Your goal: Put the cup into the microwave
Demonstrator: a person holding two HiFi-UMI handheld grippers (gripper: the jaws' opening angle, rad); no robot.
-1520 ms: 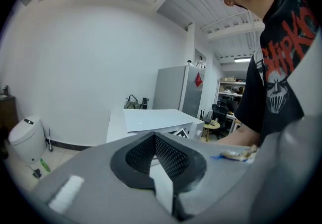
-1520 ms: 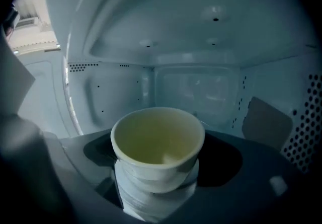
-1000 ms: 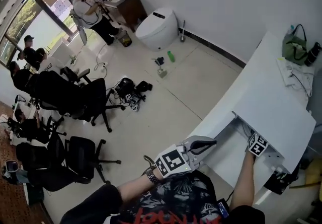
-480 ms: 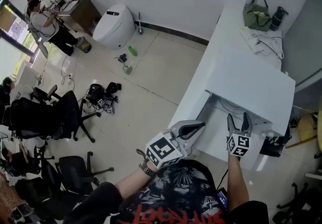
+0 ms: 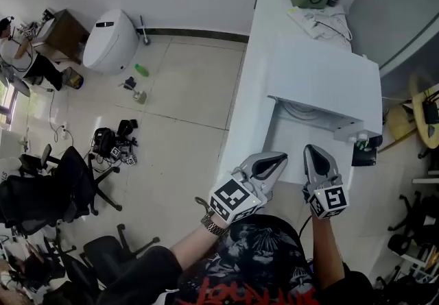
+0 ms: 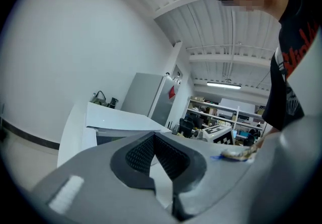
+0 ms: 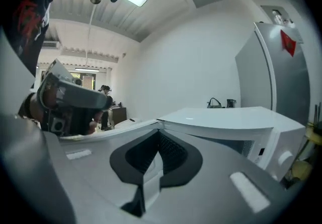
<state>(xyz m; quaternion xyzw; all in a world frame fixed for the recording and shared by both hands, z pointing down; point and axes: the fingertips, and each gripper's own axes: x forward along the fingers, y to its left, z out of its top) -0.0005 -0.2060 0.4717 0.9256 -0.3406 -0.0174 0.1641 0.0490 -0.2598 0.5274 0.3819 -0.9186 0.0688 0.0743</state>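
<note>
L claw (image 5: 276, 158) shut, empty | R claw (image 5: 313, 151) just closed, empty | both nr microwave (image 5: 322, 74) front

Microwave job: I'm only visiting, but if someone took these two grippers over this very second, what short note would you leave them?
Left gripper: shut, empty, in front of the microwave.
Right gripper: jaws have just closed, nothing between them; beside the left one.
Things: the microwave stands on the white counter; no cup shows in any view.
Done: cannot confirm; the cup may already be inside, but the cavity is not visible.
Left: look into the microwave; if no cup is there, find it and put it in.
</note>
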